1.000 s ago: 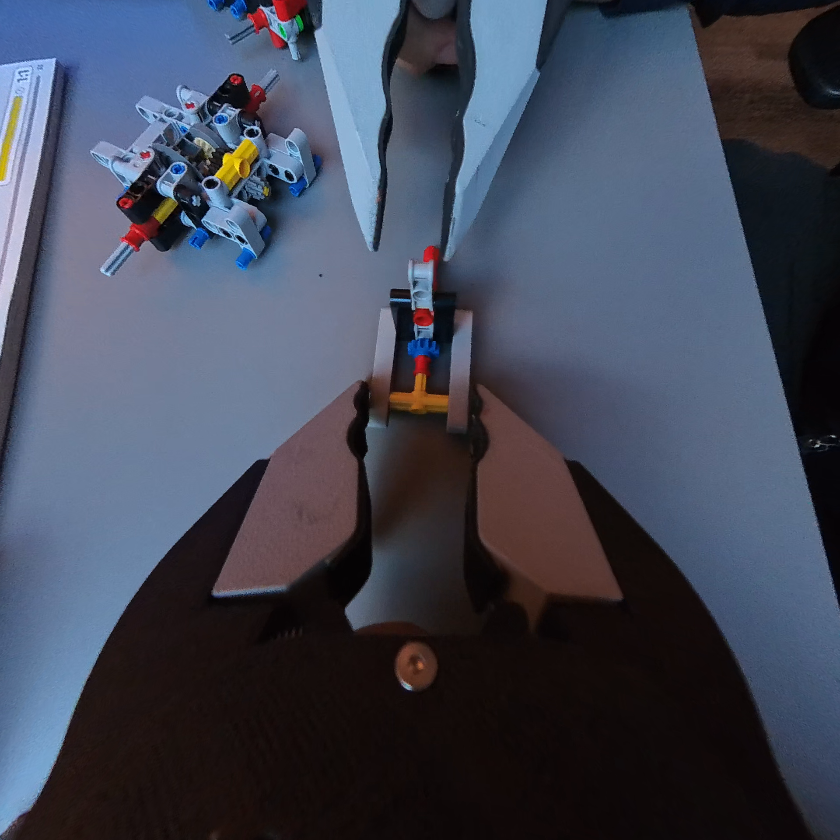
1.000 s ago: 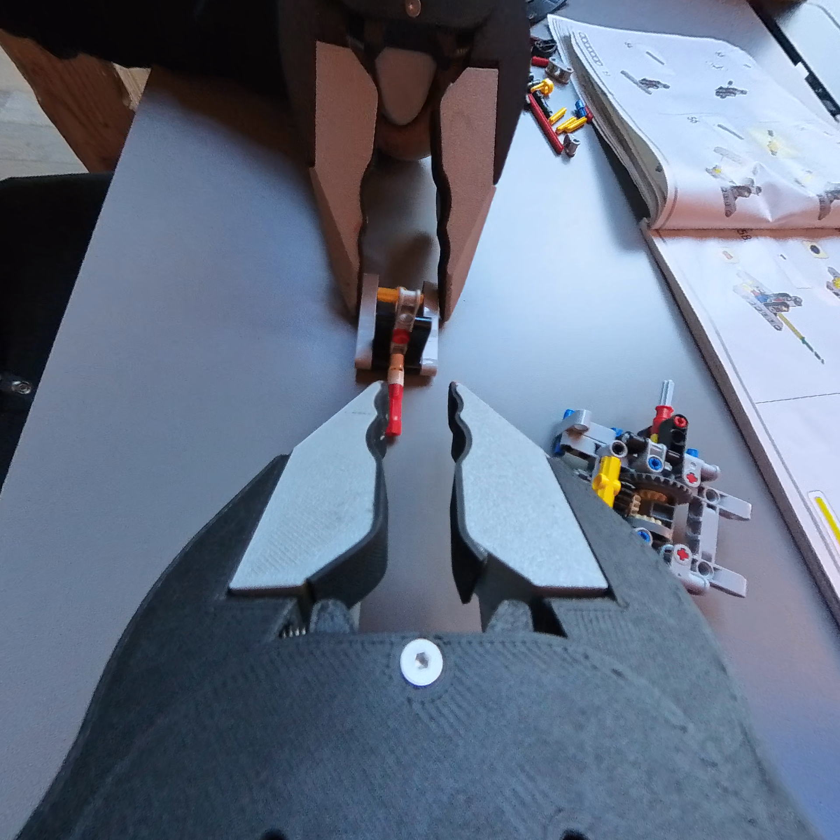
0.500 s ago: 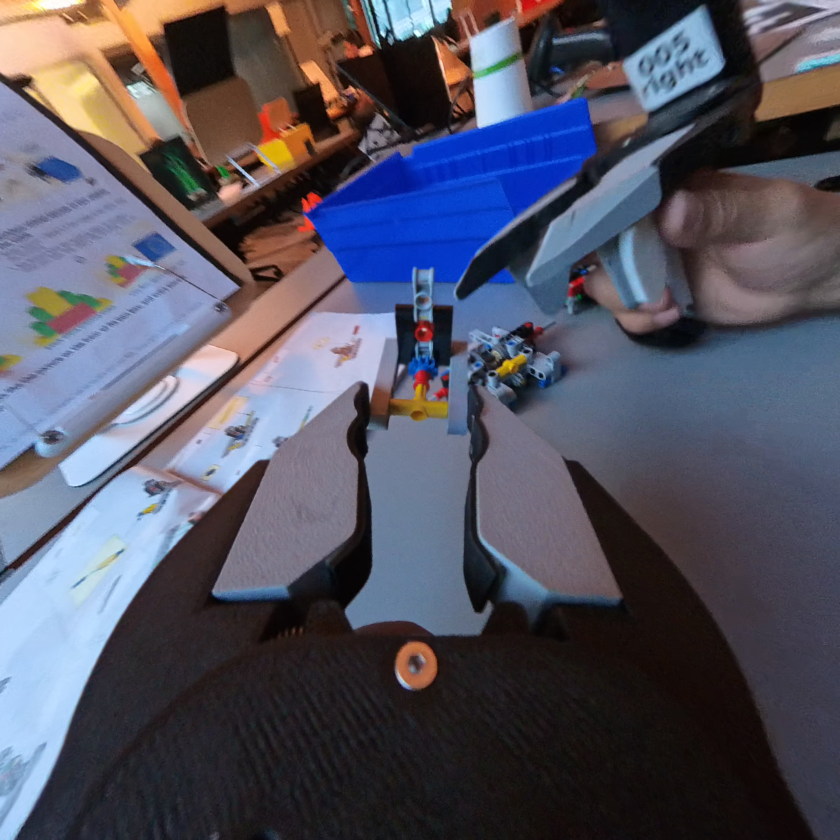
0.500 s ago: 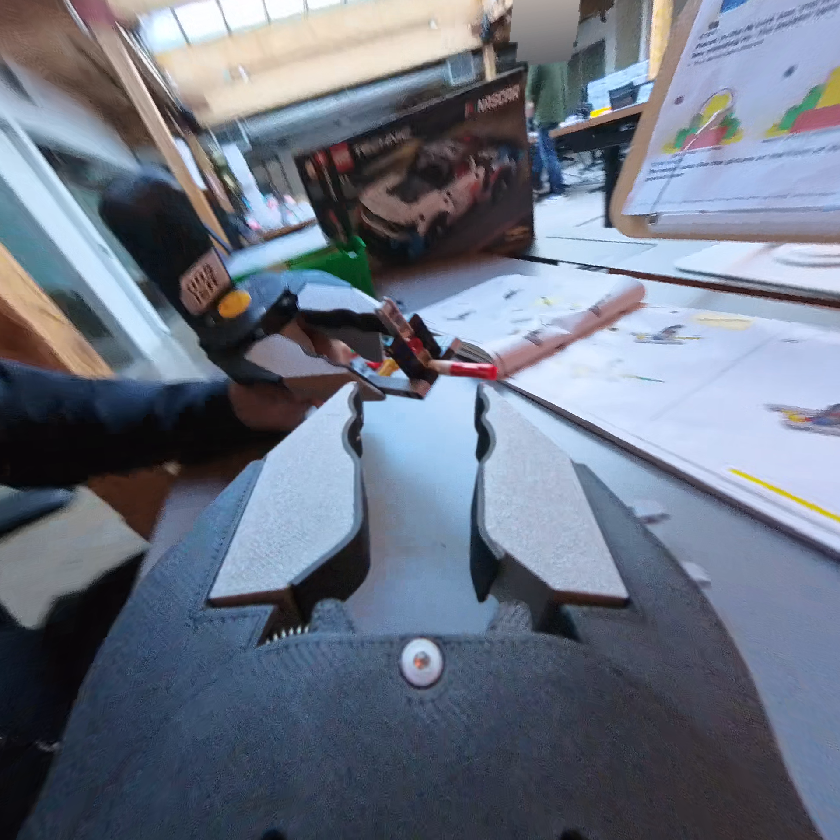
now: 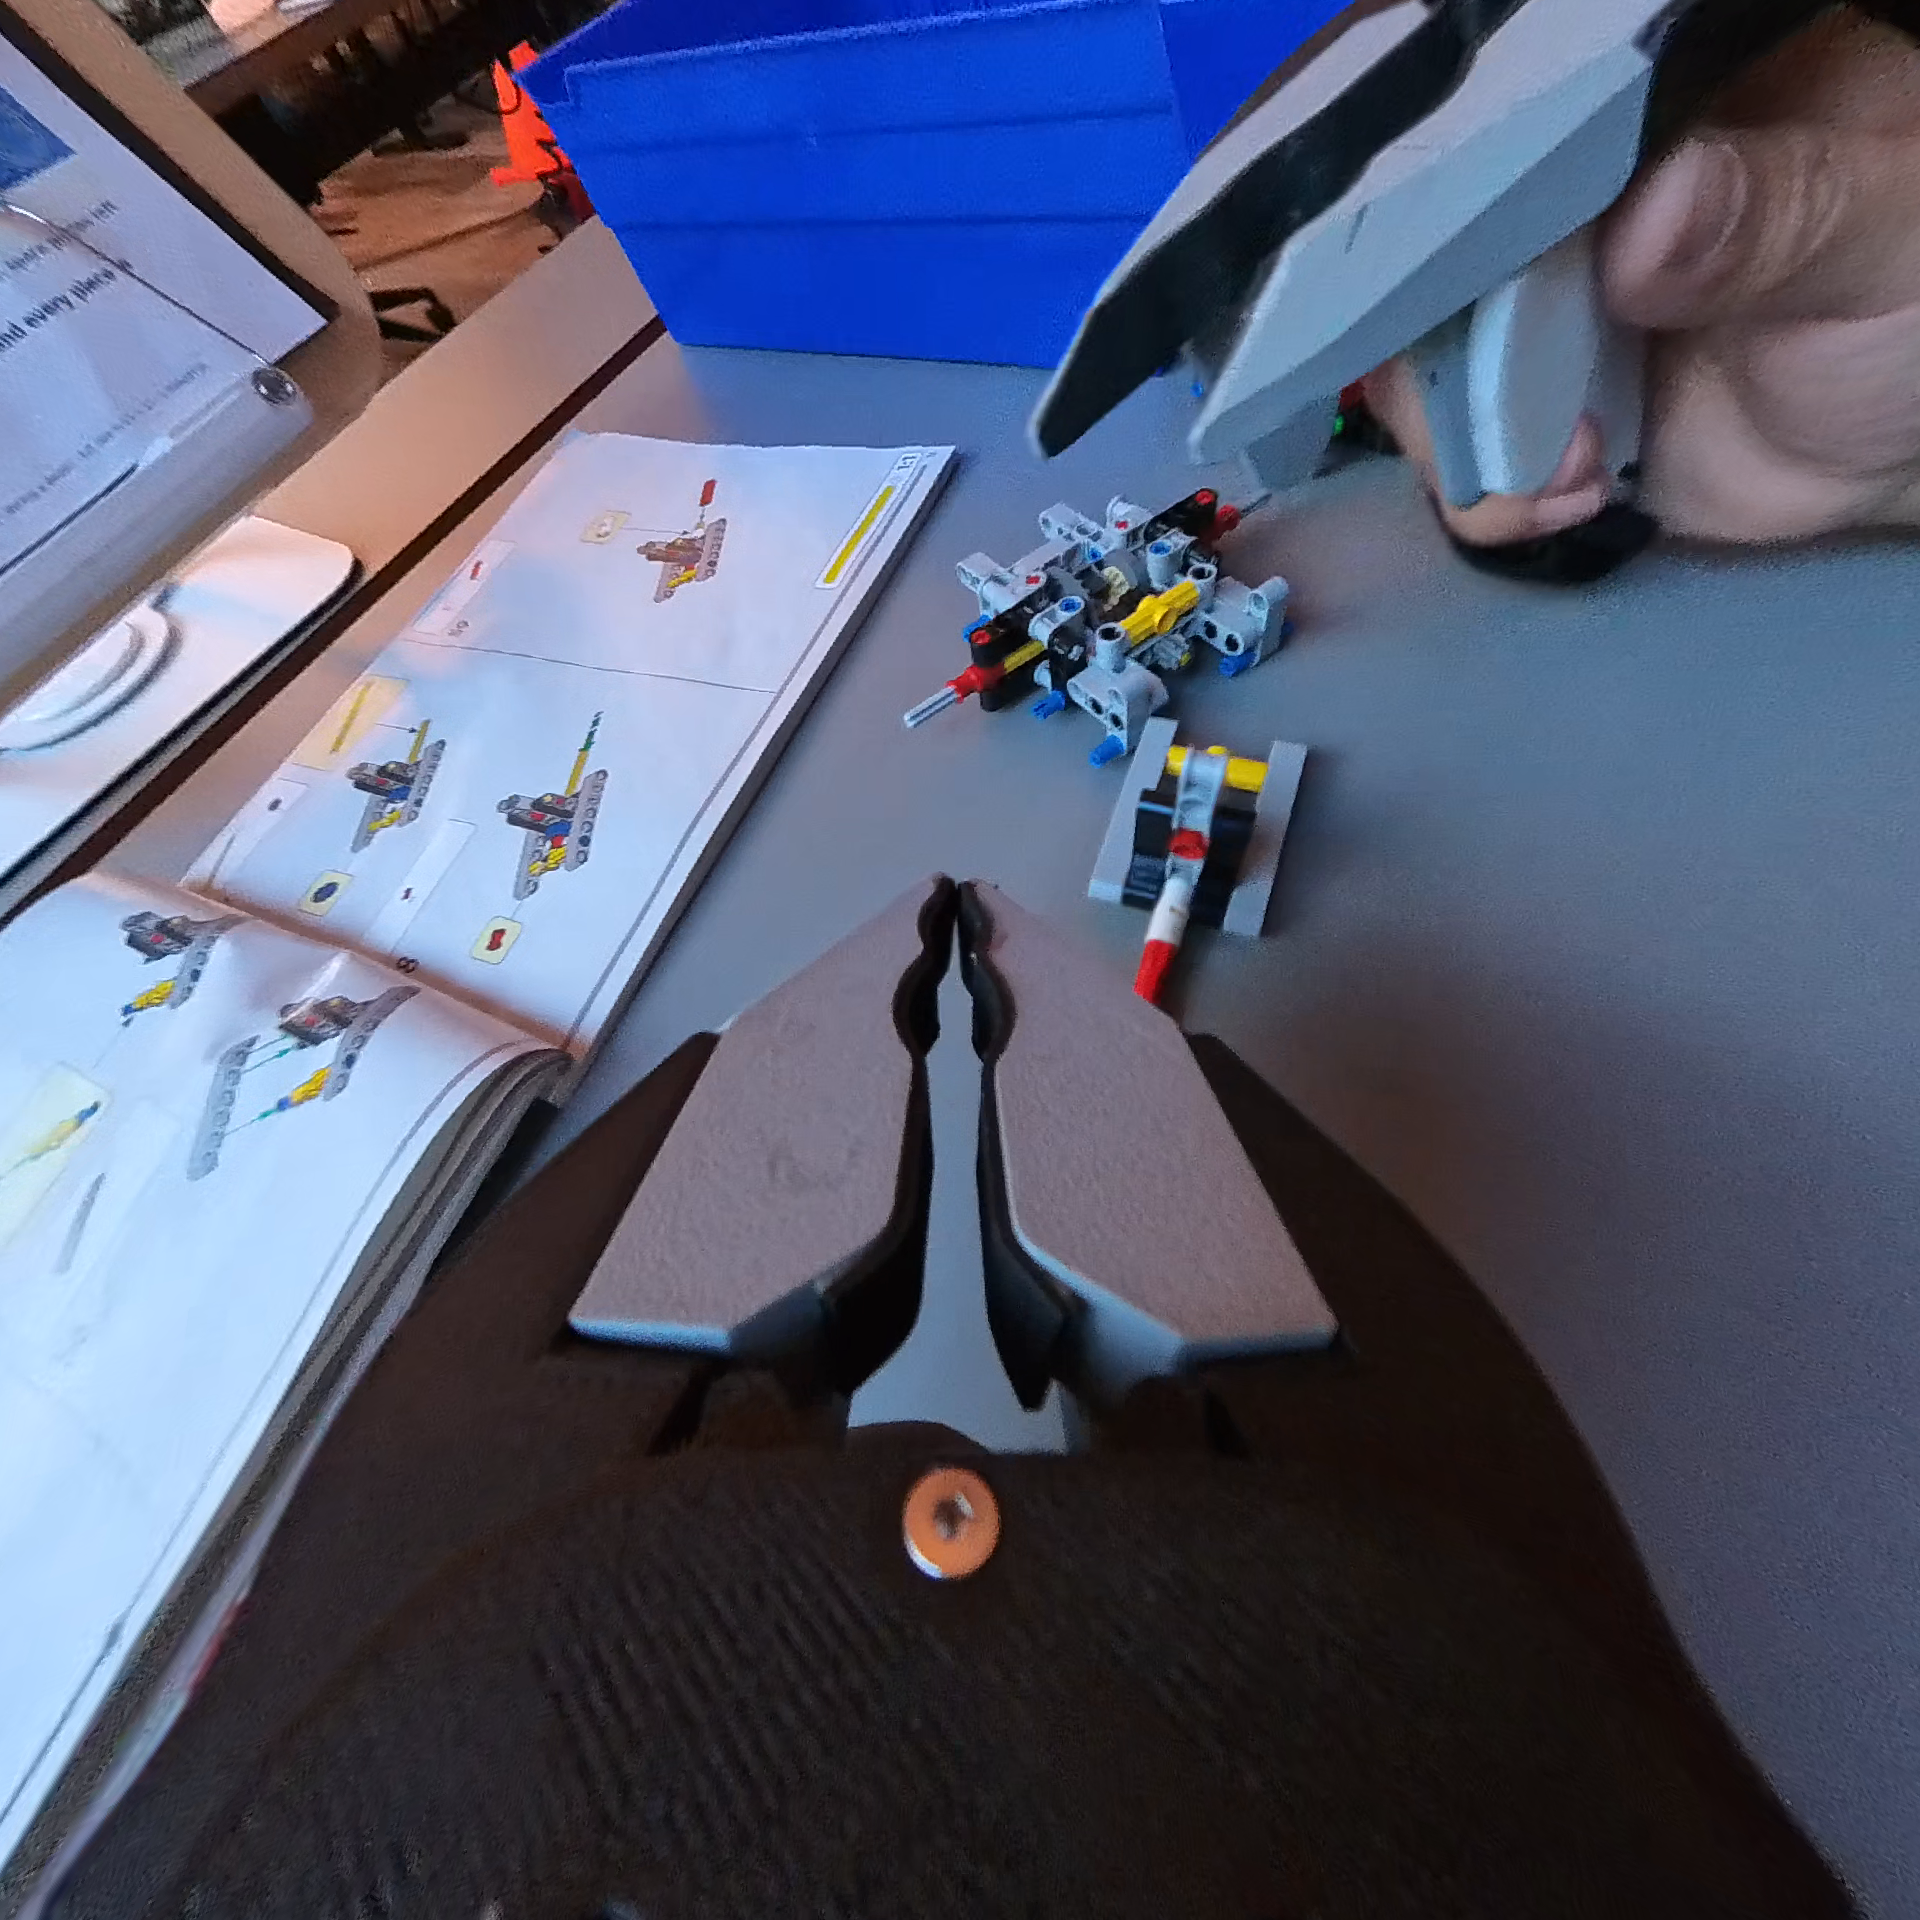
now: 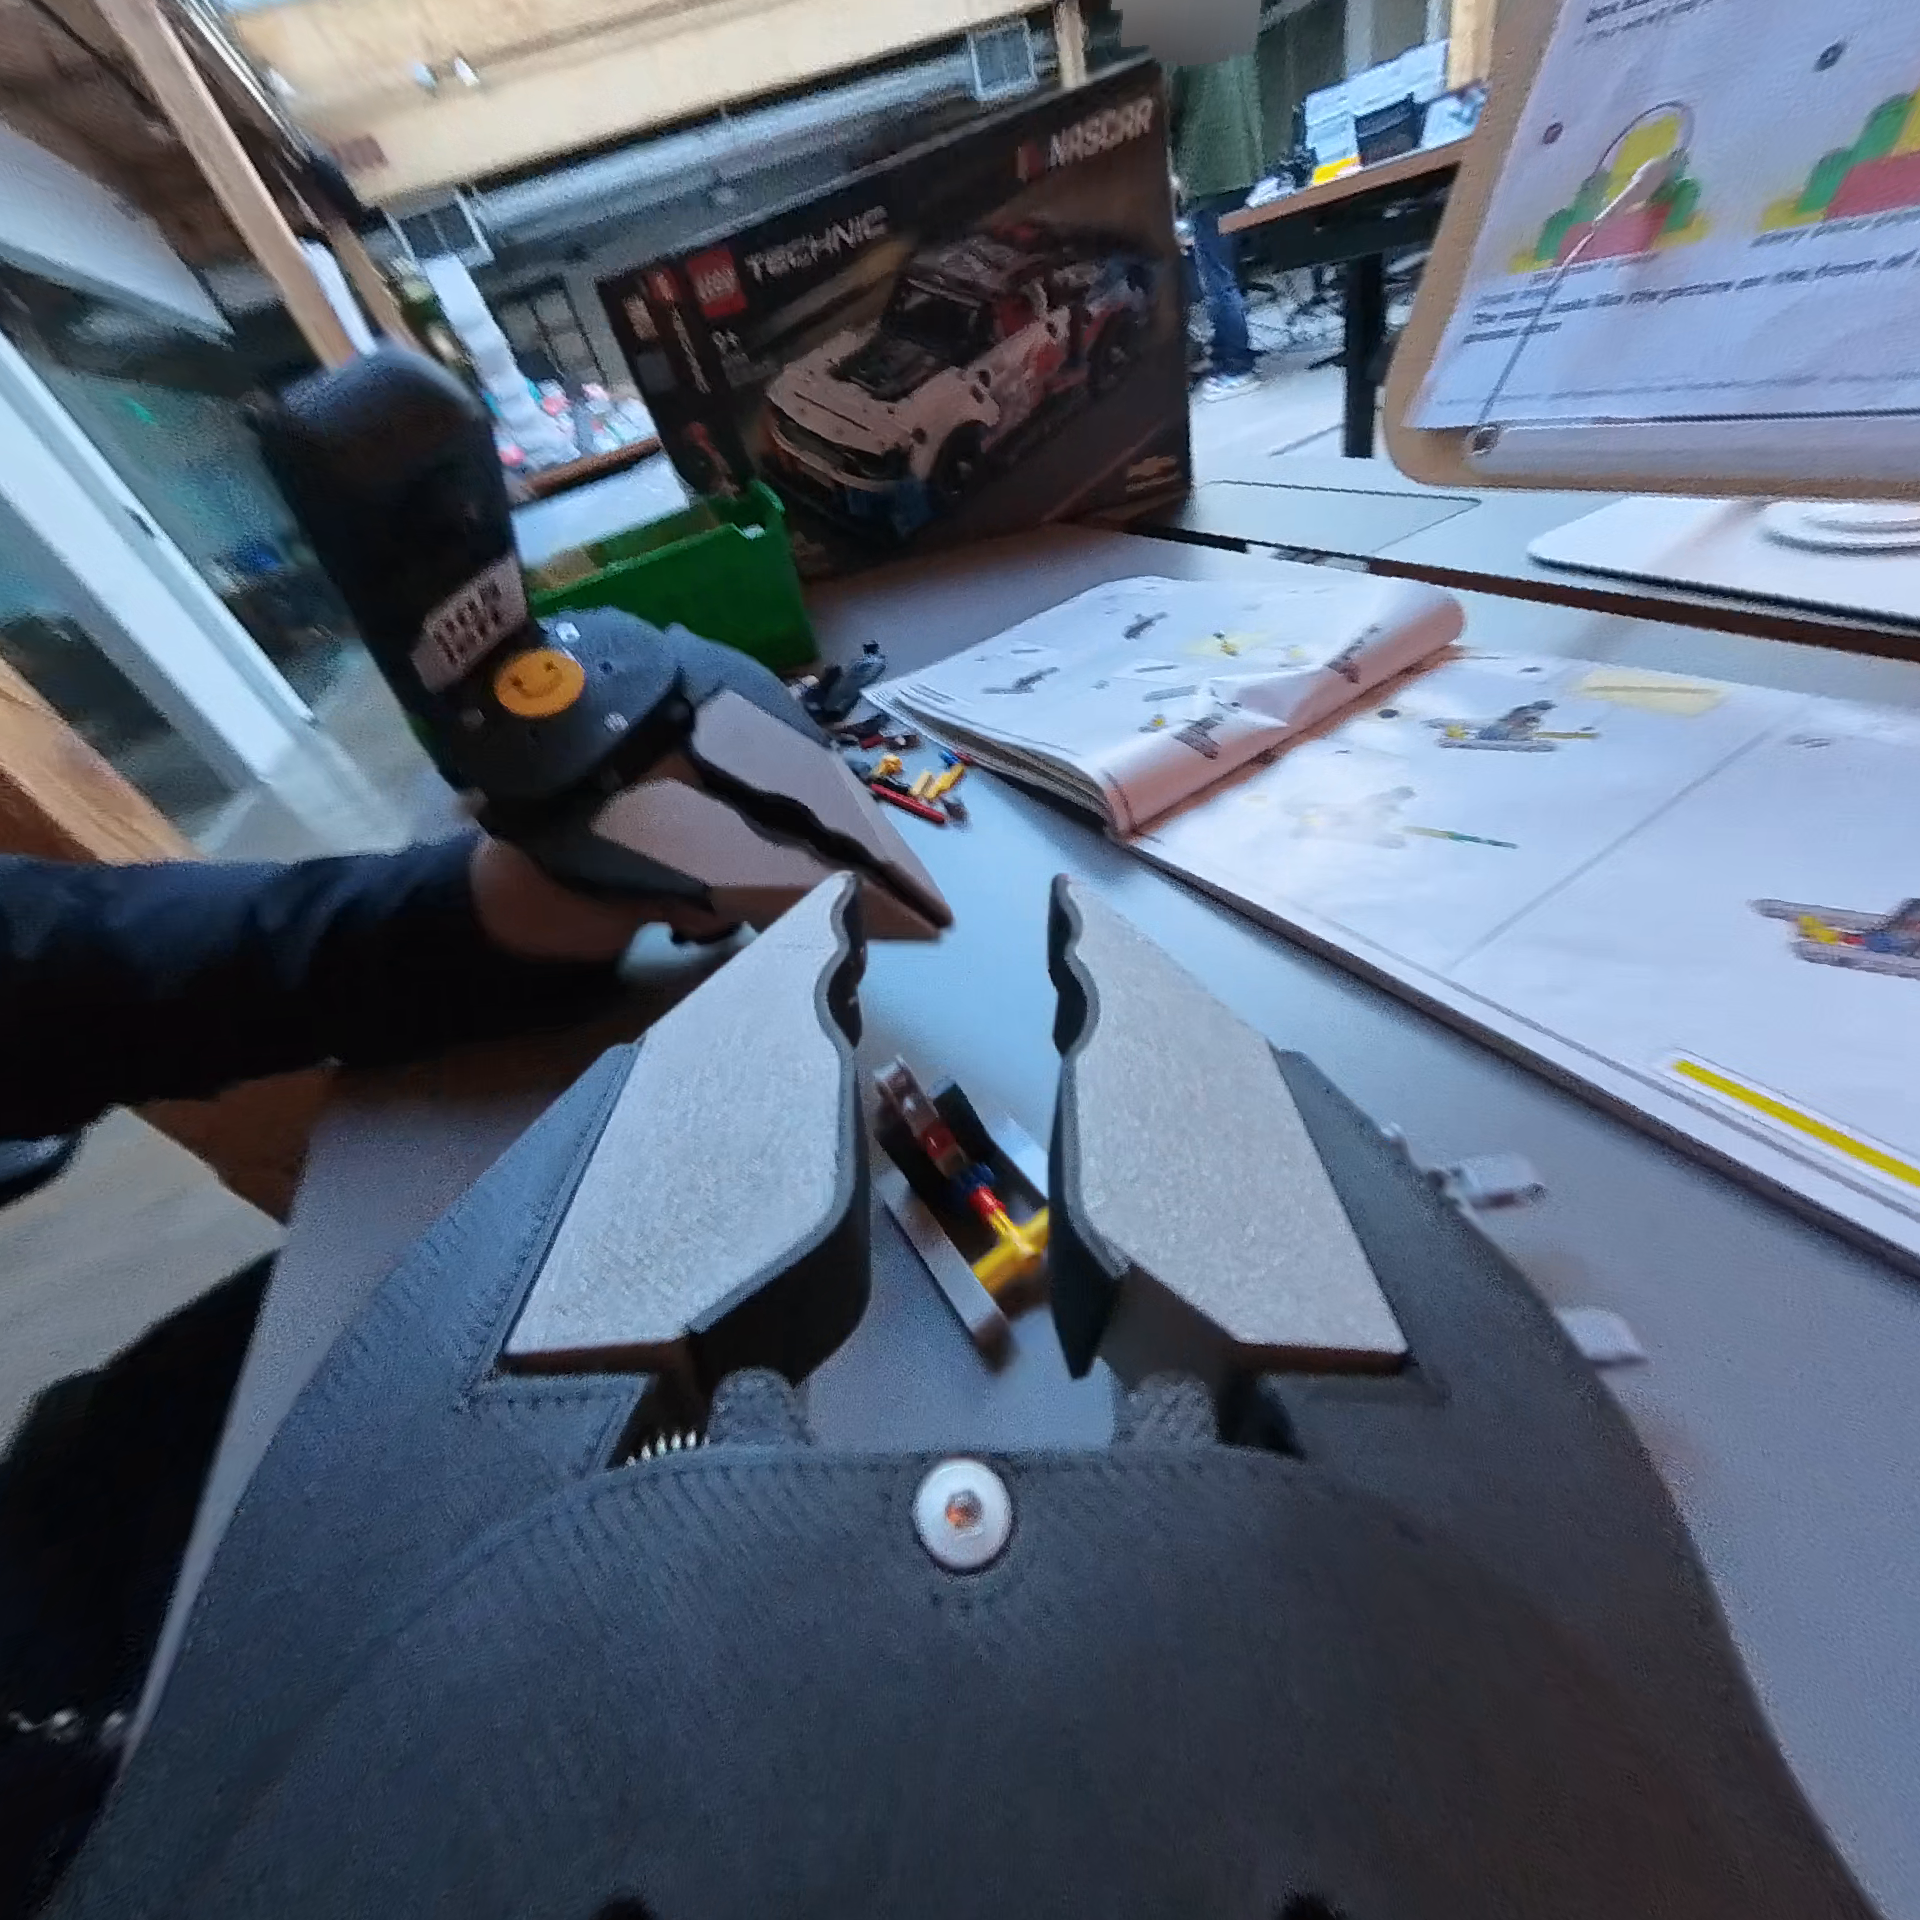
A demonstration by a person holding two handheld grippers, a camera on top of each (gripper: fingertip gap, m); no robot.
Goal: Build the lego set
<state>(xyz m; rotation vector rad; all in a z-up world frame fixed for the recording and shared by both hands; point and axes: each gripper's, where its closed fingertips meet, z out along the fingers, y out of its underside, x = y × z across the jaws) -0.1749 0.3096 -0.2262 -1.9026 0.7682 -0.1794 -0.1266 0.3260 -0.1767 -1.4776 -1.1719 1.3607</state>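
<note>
Grey table (image 5: 1558, 1039), left tongs (image 5: 956, 888) closed empty, right tongs (image 6: 951, 914) open above brick assembly (image 5: 1195, 831).

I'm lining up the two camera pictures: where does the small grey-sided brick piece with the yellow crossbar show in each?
Left wrist view: small brick piece lies on the table, right of centre, beyond the shut fingers.
Right wrist view: same piece, low between the open fingers.
Shared landmark: open instruction booklet.
</note>
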